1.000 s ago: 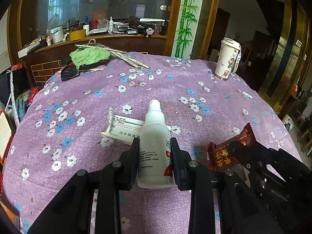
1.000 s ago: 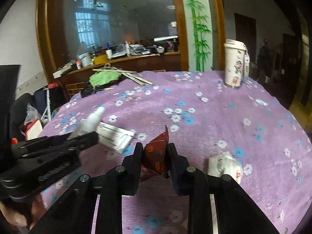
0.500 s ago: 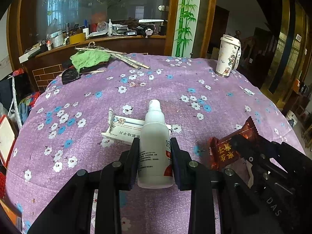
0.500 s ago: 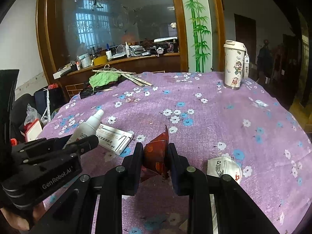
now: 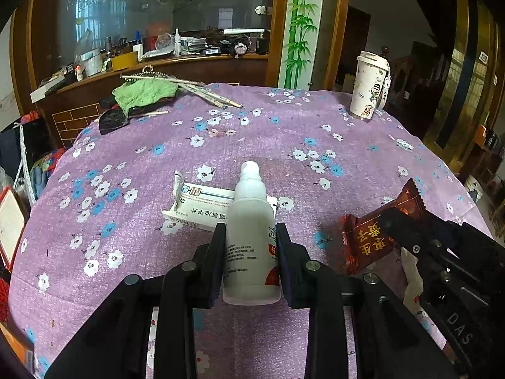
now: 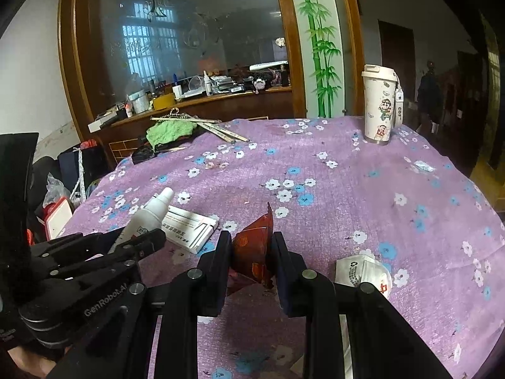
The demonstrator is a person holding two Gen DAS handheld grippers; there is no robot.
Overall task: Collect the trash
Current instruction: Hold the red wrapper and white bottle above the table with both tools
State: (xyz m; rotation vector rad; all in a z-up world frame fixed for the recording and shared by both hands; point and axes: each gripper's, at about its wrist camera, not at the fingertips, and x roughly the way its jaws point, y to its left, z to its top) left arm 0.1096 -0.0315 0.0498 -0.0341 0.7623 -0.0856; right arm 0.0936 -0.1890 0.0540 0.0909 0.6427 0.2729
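Note:
My left gripper [image 5: 251, 237] is shut on a white spray bottle [image 5: 251, 221], nozzle pointing away, held just above the purple flowered tablecloth [image 5: 221, 145]. My right gripper [image 6: 249, 243] is shut on a red-brown snack wrapper [image 6: 254, 246]; the same wrapper [image 5: 372, 237] shows at the right of the left wrist view, pinched by the right gripper [image 5: 388, 218]. In the right wrist view the left gripper [image 6: 151, 240] holds the bottle [image 6: 148, 218] at the left. A white medicine box [image 5: 202, 205] lies behind the bottle. A crumpled white mask [image 6: 363, 271] lies to the right of my right gripper.
A white lidded cup [image 5: 369, 85] stands at the far right of the table. A green cloth [image 5: 142, 91], sticks [image 5: 208, 94] and a black object [image 5: 110, 118] lie at the far left edge. A small wrapper scrap [image 6: 423, 165] lies near the right edge. A cluttered wooden counter [image 5: 157, 60] stands behind.

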